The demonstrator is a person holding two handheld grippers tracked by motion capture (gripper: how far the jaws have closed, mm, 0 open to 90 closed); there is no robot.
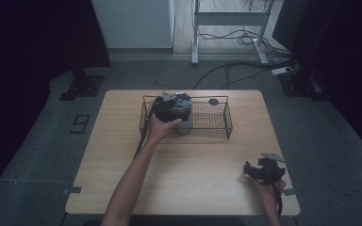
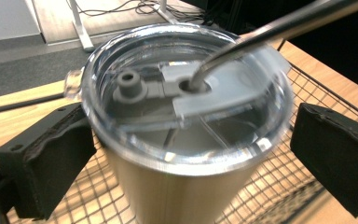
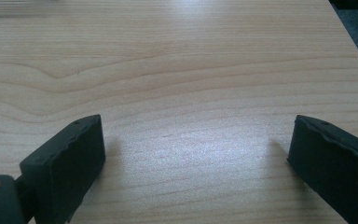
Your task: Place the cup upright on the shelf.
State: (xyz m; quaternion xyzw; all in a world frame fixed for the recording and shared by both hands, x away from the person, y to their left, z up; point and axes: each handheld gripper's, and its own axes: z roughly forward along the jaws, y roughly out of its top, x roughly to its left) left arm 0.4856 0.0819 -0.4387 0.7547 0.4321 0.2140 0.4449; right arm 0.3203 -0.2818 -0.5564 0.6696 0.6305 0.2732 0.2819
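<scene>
A steel tumbler (image 2: pixel 182 191) with a clear lid (image 2: pixel 186 93) and a bent metal straw (image 2: pixel 270 28) stands upright in a black wire basket (image 1: pixel 217 120) at the far middle of the table. My left gripper (image 1: pixel 172 107) hangs over the basket's left end, open. In the left gripper view the left gripper (image 2: pixel 191 156) has its jaws on either side of the tumbler just below the lid, with a clear gap at the right pad (image 2: pixel 335 154). My right gripper (image 1: pixel 250 170) rests near the table's front right corner; the right gripper (image 3: pixel 196 158) is open over bare wood.
The wooden table (image 1: pixel 193 165) has a small dark round thing (image 1: pixel 213 101) behind the basket. The basket's mesh floor (image 2: pixel 279 186) shows around the tumbler. Beyond the table lie floor cables (image 1: pixel 245 37) and a white desk frame (image 1: pixel 195 28).
</scene>
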